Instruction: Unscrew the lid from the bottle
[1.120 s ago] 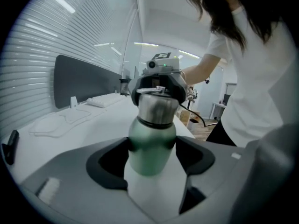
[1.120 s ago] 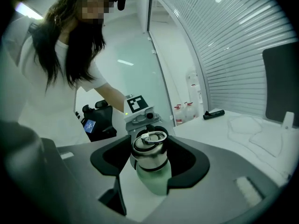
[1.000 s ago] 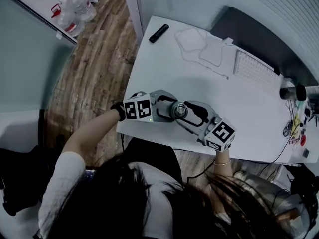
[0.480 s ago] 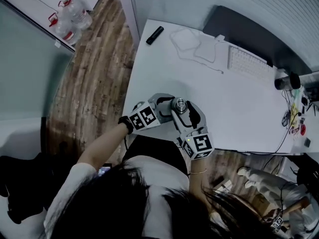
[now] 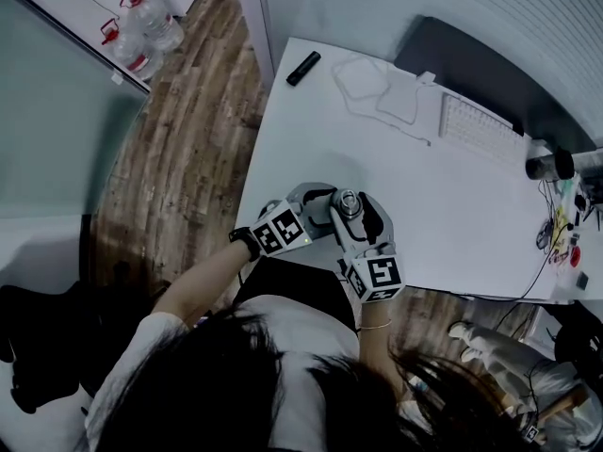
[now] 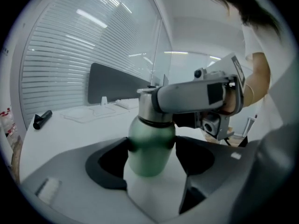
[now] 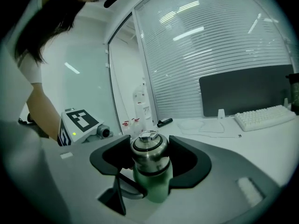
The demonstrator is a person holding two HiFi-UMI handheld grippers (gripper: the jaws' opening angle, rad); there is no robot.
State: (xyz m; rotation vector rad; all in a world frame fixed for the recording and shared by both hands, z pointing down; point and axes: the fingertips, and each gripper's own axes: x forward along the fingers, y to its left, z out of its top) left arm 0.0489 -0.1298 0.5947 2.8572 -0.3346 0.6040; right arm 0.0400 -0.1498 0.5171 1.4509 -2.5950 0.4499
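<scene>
At the near edge of the table (image 5: 452,196), the head view shows the left gripper (image 5: 330,203) and right gripper (image 5: 356,219) meeting at the upright bottle (image 5: 347,202), the left gripper view shows its jaws pinching the green body, and the right gripper view shows its jaws clamped on the steel lid (image 7: 149,148).

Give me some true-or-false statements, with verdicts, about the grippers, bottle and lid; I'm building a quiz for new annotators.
1. The left gripper has its fingers closed on the green body of the bottle. True.
2. The right gripper is open and clear of the lid. False: its fingers are closed on the steel lid.
3. The lid lies on the table. False: it sits on the bottle's neck.
4. A keyboard lies on the table's far side. True.
5. The bottle lies on its side. False: it stands upright.
</scene>
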